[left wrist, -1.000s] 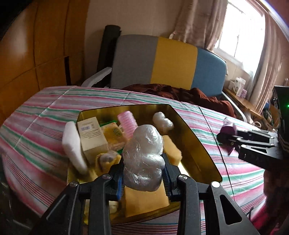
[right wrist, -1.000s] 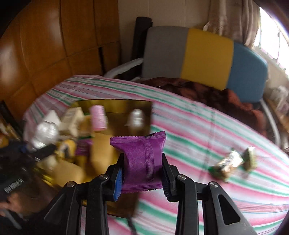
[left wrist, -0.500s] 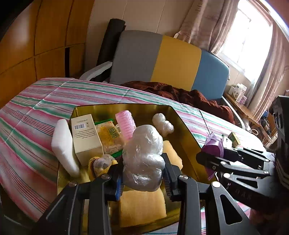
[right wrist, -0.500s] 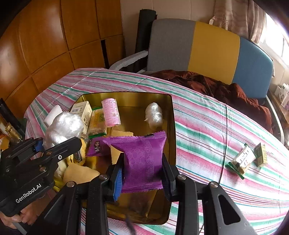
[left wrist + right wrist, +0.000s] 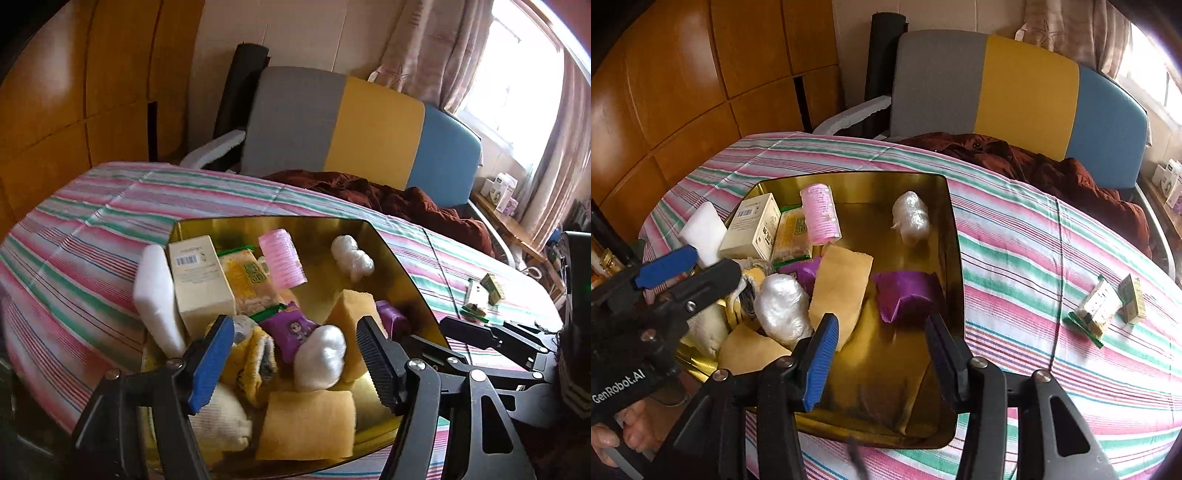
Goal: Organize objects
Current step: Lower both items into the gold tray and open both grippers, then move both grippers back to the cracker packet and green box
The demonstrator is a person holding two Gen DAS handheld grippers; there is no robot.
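Note:
A gold tray on the striped table holds several items. My left gripper is open and empty over the tray's near end; the clear-wrapped white bundle lies in the tray below it. My right gripper is open and empty; the purple packet lies in the tray just ahead of it. A pink roller, a cream box, a second wrapped bundle and yellow sponges also lie in the tray.
Small snack packets and a small box lie on the striped cloth right of the tray. A white block leans at the tray's left edge. A grey, yellow and blue chair with a brown cloth stands behind the table.
Both grippers have opened. The wrapped bundle dropped from the left gripper into the tray, and the purple packet dropped from the right gripper into the tray.

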